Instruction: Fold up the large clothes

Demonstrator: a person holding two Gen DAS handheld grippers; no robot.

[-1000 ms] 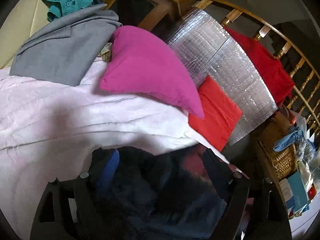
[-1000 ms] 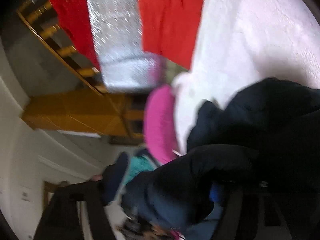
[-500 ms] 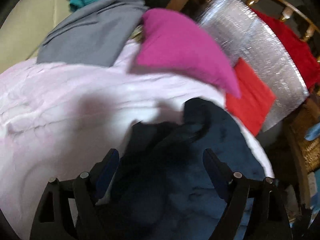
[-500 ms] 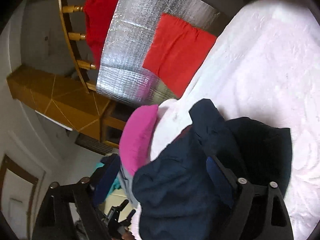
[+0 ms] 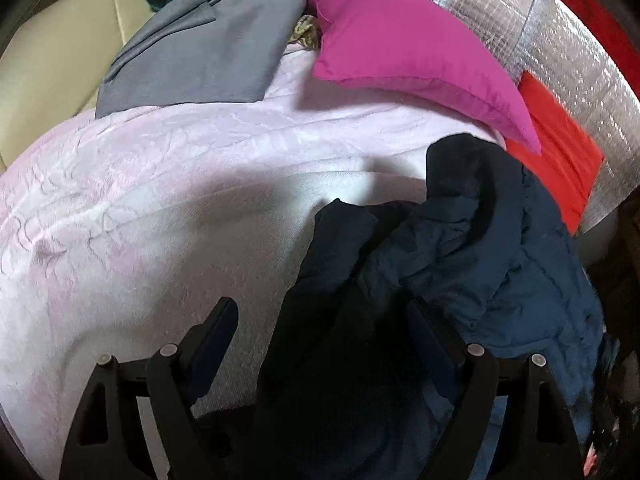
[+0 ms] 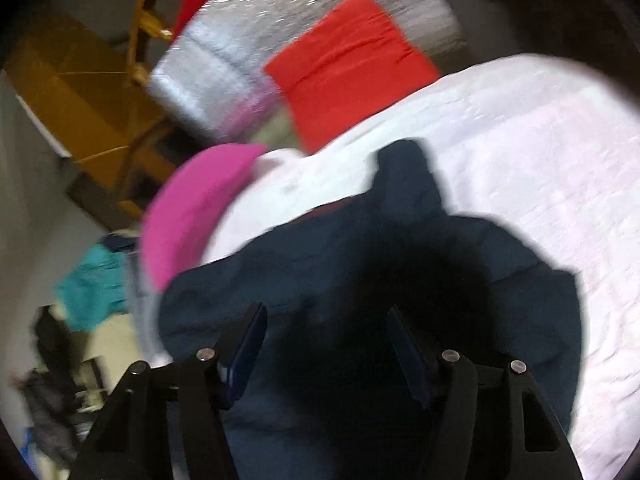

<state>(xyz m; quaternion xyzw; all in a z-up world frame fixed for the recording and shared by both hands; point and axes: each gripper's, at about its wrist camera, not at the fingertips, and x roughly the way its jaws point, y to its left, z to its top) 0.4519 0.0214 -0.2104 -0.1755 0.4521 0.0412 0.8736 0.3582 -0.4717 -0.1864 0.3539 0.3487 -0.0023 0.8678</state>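
The jacket (image 5: 460,248) lies on the blanket (image 5: 160,200) (right side); the pillow (image 5: 412,60) behind it.

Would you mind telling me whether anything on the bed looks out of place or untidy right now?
The navy jacket lies crumpled in a heap on the pale pink blanket rather than spread flat, one part sticking up toward the magenta pillow. A grey garment is draped loosely at the far edge. Both claws are open above the jacket.
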